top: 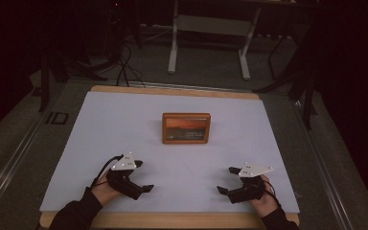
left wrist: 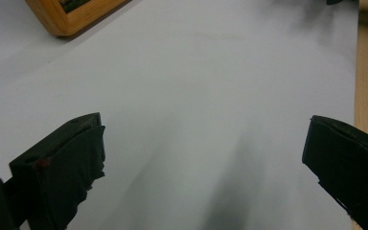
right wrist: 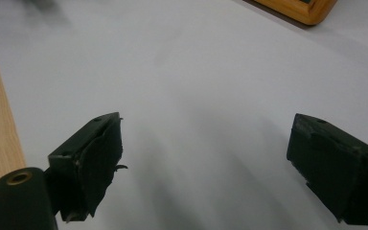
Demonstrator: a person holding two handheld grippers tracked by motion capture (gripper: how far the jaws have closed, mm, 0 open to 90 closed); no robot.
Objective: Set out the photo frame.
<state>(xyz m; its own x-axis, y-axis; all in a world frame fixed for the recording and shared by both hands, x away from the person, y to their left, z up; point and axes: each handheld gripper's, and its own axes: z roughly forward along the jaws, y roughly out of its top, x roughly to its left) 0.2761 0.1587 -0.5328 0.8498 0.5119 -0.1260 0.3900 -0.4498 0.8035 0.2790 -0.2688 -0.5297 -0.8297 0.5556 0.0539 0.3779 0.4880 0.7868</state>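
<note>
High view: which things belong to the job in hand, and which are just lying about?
In the job:
wooden picture frame
left hand-held gripper, open
right hand-held gripper, open
white table mat

Lying about:
white stand beyond the table
floor cables

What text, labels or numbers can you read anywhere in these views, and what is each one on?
"ID": pale letters on the dark floor left of the table.
Wooden picture frame: the picture inside seems to carry a line of small pale lettering, too small and blurred to read.
Left gripper and right gripper: white dots on the grey plates, no lettering to be made out.
</note>
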